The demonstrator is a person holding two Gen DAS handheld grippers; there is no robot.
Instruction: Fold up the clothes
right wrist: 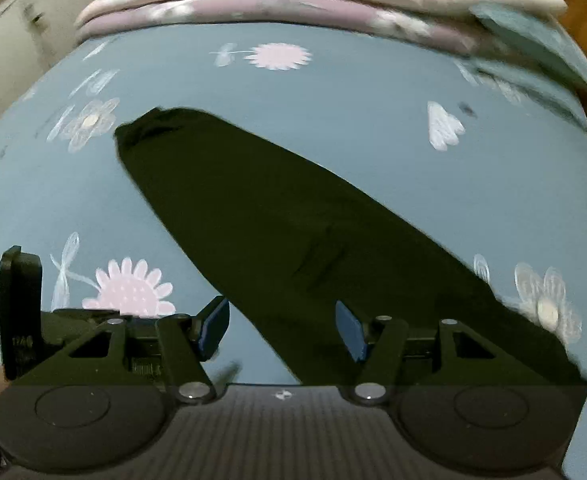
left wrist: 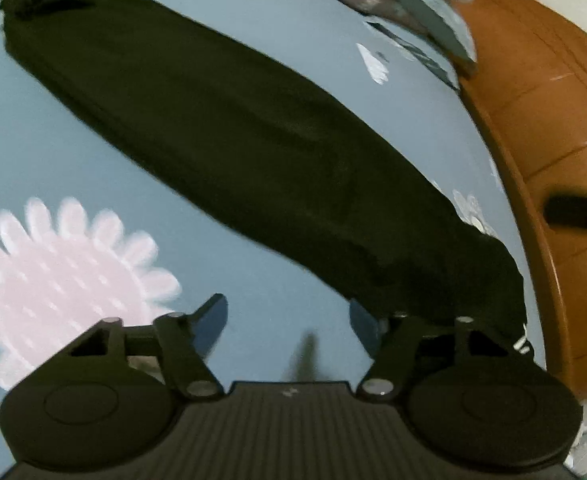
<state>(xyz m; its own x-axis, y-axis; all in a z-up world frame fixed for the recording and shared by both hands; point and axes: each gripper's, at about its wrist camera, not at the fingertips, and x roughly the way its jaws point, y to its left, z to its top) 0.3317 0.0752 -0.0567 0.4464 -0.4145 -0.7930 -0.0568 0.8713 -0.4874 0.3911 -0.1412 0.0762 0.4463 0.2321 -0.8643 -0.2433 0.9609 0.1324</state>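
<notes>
Black trousers (left wrist: 229, 140) lie in a long narrow strip on the blue flowered bed (left wrist: 33, 140), running from upper left to lower right. Both left tongs (left wrist: 289, 320) and right tongs (right wrist: 283, 328) gape empty at the near end; the left sits closer.

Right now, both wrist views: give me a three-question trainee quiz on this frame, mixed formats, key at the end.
1. True or false: the left tongs are clamped on the black garment.
2. Multiple choice: the garment lies on A) a wooden table, B) a blue flowered bedsheet, C) a tiled floor.
3. Fill in: the right tongs are ____ (open/shut).

Key: 1 false, they are open with nothing between them. 2 B. 3 open.
</notes>
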